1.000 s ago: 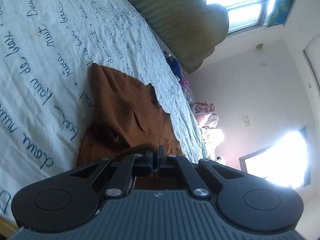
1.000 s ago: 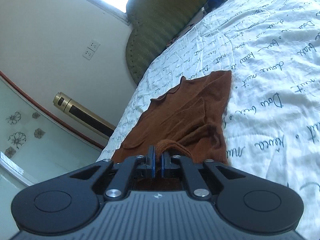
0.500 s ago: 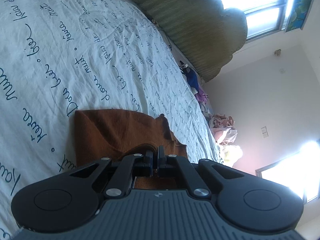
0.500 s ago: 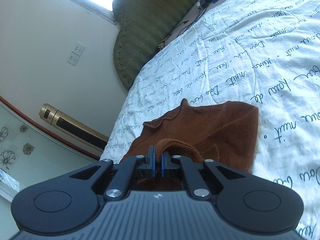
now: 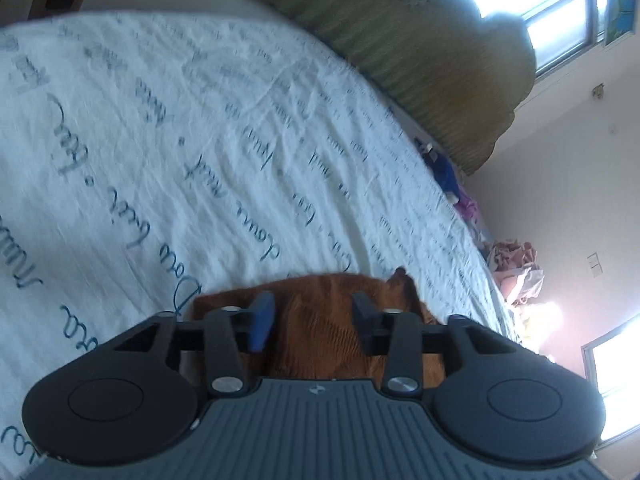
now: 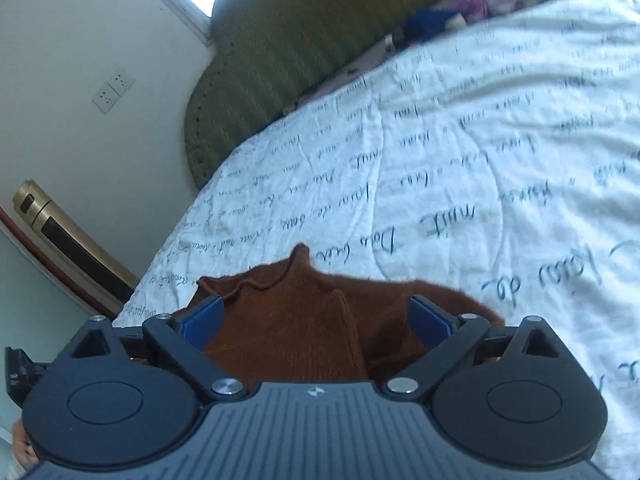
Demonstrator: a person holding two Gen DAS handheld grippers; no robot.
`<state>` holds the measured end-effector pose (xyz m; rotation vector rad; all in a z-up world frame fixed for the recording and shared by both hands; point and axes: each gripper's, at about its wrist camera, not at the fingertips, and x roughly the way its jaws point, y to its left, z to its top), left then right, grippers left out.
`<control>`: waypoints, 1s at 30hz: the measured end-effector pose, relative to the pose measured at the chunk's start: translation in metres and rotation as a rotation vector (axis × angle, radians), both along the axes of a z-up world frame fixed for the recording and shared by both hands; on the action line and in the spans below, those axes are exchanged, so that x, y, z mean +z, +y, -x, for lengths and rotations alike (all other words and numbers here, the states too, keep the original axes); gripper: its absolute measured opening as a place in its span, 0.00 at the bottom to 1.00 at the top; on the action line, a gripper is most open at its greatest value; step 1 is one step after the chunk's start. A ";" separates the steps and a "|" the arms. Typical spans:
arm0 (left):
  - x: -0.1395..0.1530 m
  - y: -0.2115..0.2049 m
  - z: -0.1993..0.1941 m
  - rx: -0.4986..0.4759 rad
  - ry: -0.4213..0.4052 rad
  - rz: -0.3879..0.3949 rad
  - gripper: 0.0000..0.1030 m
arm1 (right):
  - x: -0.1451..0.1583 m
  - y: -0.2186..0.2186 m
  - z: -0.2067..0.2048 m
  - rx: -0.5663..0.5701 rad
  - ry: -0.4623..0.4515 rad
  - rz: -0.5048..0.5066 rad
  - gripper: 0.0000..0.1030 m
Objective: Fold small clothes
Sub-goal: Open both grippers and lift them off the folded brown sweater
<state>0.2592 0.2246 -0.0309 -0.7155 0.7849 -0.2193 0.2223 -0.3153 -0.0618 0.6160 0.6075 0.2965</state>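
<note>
Both grippers have let go of the brown garment (image 5: 320,320) since a second ago. Left gripper (image 5: 313,312) is spreading its jaws, pads clear of the cloth below; right gripper (image 6: 318,312) likewise, wider. Garment lies folded on the bedsheet (image 5: 200,140), well short of the green headboard (image 5: 420,52).

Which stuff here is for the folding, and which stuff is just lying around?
For the folding:
- brown knitted garment
- left gripper, jaws opening
- right gripper, jaws opening

Just lying around:
- green ribbed headboard
- blue cloth bundle
- pink clothes heap
</note>
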 end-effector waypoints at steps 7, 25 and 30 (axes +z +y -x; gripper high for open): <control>0.043 -0.028 0.045 -0.124 -0.095 -0.119 0.79 | 0.030 0.030 0.053 0.108 -0.099 0.286 0.88; -0.023 -0.048 -0.043 -0.125 0.171 -0.278 0.18 | -0.018 0.014 -0.036 0.163 0.138 0.234 0.04; -0.016 -0.052 -0.042 -0.125 0.144 -0.292 0.18 | -0.010 0.018 -0.029 0.129 0.089 0.281 0.02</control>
